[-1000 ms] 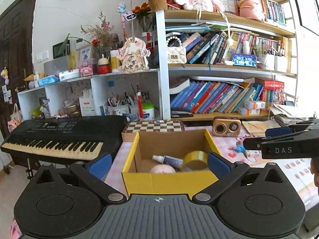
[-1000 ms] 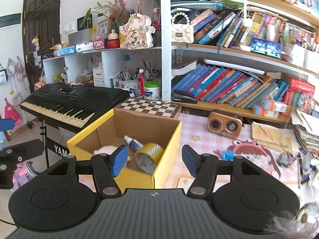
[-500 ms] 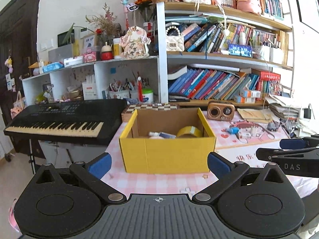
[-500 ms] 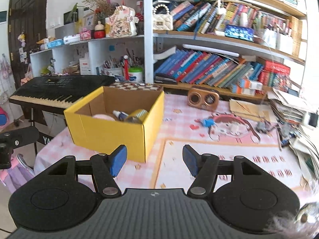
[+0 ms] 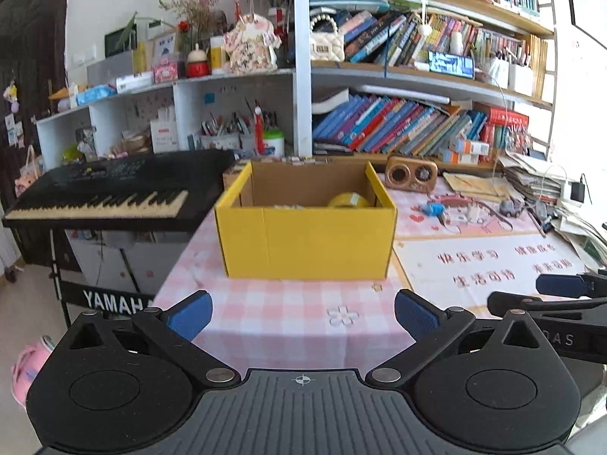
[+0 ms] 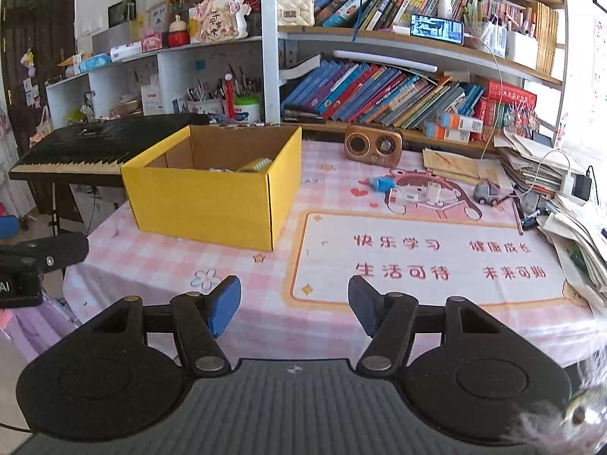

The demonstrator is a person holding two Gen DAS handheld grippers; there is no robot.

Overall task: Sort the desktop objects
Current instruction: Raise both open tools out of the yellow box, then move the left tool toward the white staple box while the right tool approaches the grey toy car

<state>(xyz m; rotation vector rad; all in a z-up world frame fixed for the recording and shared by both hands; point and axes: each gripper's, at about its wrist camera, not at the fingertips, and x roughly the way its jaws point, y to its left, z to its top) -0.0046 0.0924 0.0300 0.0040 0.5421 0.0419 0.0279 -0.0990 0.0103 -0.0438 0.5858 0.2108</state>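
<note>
Right wrist view shows my right tongs (image 6: 294, 305) spread with nothing between the blue pads, hanging over the near edge of the pink checked tablecloth (image 6: 265, 265). My left tongs (image 5: 302, 314) are spread and empty too. I judge I am between picks: the yellow box (image 6: 212, 204) sits at the desk's left end with a yellow tape roll (image 6: 257, 164) already inside, while loose bits lie well apart from it on the far right of the mat: a blue toy (image 6: 383, 183), a white charger plug (image 6: 433, 191) and a small grey toy car (image 6: 486, 193). My next move calls for reaching forward and rightward past the box to one of these. Red Chinese characters are printed on the desk mat (image 6: 436, 258); "YAMAH" shows on the keyboard stand (image 5: 114, 301), and "DAS" on the other tongs' side.
</note>
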